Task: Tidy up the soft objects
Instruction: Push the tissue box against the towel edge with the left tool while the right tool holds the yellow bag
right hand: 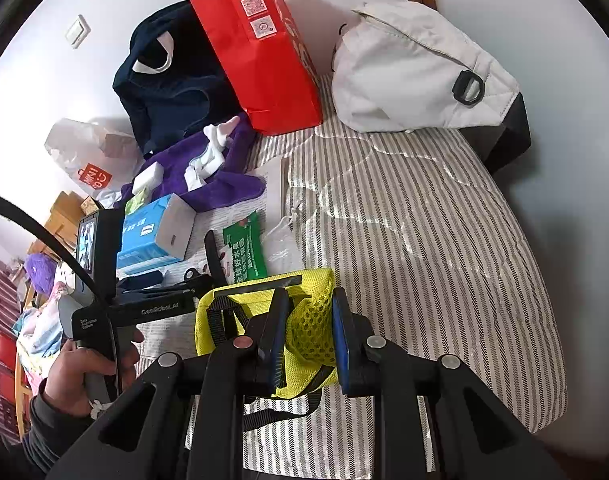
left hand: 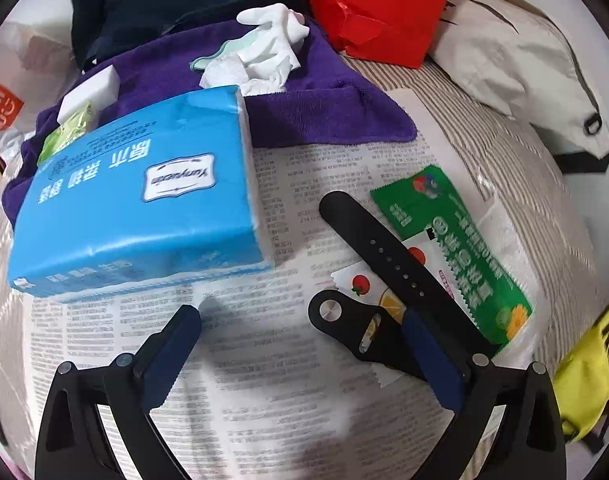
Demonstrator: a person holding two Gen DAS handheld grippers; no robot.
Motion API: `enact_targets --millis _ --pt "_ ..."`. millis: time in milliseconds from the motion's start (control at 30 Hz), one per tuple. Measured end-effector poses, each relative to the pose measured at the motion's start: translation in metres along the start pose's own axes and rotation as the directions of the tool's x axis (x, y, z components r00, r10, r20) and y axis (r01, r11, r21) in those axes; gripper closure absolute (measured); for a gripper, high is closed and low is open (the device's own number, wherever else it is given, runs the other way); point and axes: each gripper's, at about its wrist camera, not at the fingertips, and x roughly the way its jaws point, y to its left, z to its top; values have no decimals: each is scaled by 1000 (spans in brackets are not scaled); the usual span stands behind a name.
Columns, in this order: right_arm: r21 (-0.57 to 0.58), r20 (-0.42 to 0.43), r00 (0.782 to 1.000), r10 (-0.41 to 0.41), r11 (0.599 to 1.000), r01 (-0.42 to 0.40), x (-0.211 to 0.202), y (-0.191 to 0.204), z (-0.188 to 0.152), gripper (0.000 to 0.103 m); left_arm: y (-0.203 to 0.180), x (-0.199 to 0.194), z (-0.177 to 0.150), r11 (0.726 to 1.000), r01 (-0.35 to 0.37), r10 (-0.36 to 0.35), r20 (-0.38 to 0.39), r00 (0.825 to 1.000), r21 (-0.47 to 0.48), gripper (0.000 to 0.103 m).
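My left gripper hangs open over a newspaper, nothing between its blue pads. A blue tissue pack lies just beyond its left finger. A black watch strap lies by its right finger, across a green packet. Farther back a purple towel carries crumpled white tissue and a white sponge. My right gripper is shut on the mesh of a yellow bag, which rests on the striped bedcover.
A red paper bag, a dark garment and a white backpack stand along the wall. A white plastic bag lies at the left. A hand holds the left gripper's handle. The bedcover's right half is bare.
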Motion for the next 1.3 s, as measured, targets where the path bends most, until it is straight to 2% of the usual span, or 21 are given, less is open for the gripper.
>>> enact_targets --millis 233,400,533,600,667,800,933,967,1133,1167,1233,1300 --pt "6 16 1000 -5 1000 5 -6 0 3 81 25 -12 -19 999 -27 27 -9 1000 38 0" --pt "-7 19 1000 7 1000 -7 -6 7 3 81 49 -19 -30 999 -32 32 -36 999 -3 0" --pt "-27 12 1000 19 999 -19 -4 16 2 81 57 -21 -36 998 34 -36 -40 999 -62 2" --pt "-32 9 1000 23 999 -23 -3 19 1 81 52 -19 -38 997 51 -54 -48 997 -59 2" --pt "-41 2 1000 25 999 -25 -2 22 0 81 45 -18 -40 999 16 -18 -45 999 -43 2" --pt "-44 -5 1000 28 999 -28 0 26 -2 81 33 -17 -41 1000 -9 9 -7 1000 27 0" --pt "-57 -6 999 31 998 -31 -2 30 -3 81 48 -19 -35 990 -135 134 18 991 42 0" --pt "-60 -3 1000 31 998 -31 -3 31 -4 81 54 -20 -35 989 -145 144 13 989 35 0" --pt "-62 4 999 38 997 -38 -6 33 -2 81 79 -24 -46 995 -98 97 -37 995 -22 1" --pt "-64 3 999 41 997 -41 -6 34 -2 81 79 -24 -48 996 -81 79 -44 996 -34 1" --pt "-69 3 999 41 997 -41 -6 36 -2 81 80 -27 -55 998 -5 0 -68 998 -65 1" --pt "-72 -1 999 46 996 -46 -5 38 -3 81 75 -26 -60 999 9 -12 -64 998 -52 1"
